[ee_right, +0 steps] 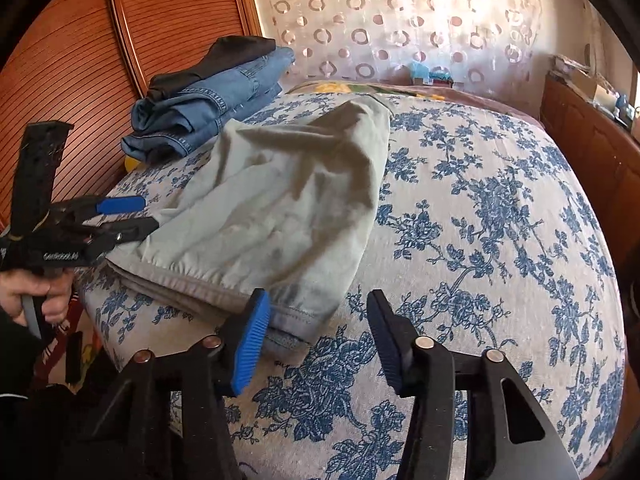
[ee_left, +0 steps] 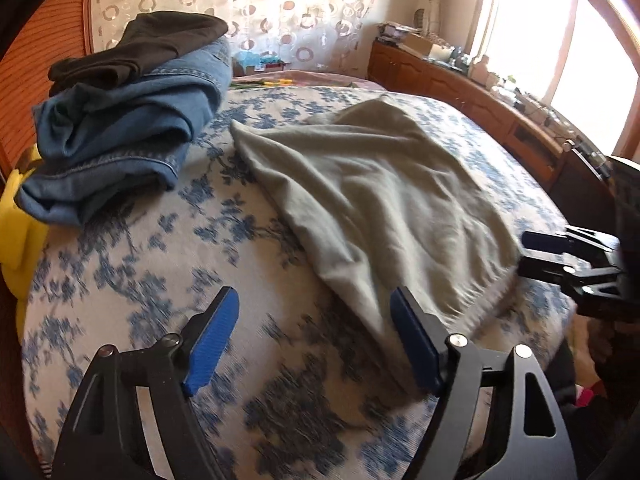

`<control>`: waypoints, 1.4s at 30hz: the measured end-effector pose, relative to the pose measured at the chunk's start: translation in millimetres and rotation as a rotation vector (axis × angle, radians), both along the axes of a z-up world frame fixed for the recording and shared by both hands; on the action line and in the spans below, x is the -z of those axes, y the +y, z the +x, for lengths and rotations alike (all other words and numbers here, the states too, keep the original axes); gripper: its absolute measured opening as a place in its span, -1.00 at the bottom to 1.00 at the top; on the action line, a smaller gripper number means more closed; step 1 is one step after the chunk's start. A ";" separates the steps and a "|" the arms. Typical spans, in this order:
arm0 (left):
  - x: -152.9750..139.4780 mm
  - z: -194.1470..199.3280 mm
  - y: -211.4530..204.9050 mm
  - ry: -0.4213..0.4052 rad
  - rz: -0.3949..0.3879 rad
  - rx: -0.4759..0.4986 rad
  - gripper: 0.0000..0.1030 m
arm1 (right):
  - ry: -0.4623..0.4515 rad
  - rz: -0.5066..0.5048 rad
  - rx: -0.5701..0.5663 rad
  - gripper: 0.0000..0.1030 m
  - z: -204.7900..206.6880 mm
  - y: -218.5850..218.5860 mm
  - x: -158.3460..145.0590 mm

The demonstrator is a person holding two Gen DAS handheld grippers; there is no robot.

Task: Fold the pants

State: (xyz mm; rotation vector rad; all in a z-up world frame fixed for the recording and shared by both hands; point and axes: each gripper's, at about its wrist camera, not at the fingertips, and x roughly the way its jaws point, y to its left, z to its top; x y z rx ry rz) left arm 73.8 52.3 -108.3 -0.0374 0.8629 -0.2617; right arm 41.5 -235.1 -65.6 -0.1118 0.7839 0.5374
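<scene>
Blue-flowered bed (ee_right: pixel 500 208) carries the pale green pants (ee_right: pixel 280 208), folded near its edge: soft, light, floppy cloth. Left hand-held gripper (ee_left: pixel 314 340) and right hand-held gripper (ee_right: pixel 318 340) both gape wide, empty; best pinch the stitched hem corners.

From the left gripper (ee_left: pixel 314 344) we see the bedspread (ee_left: pixel 132 280) below it smeared by blur; the right gripper (ee_left: pixel 568 264) is cut by the frame edge beside it, and sideboard clutter (ee_left: pixel 500 76) beyond is too small to identify.
</scene>
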 end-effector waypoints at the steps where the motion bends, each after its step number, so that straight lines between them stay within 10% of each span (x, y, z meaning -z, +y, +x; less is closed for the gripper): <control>1: -0.9 -3.8 -1.9 -0.002 -0.006 0.004 0.49 | 0.003 -0.003 -0.004 -0.07 -0.5 0.6 0.2; 27: 2.6 -43.2 -22.4 0.030 -0.061 0.073 -0.04 | 0.073 0.012 -0.038 -0.48 -1.2 3.9 7.1; 42: -6.7 -45.8 -24.4 0.000 -0.108 0.099 -0.73 | 0.019 0.055 -0.074 -0.81 -7.9 2.8 -7.7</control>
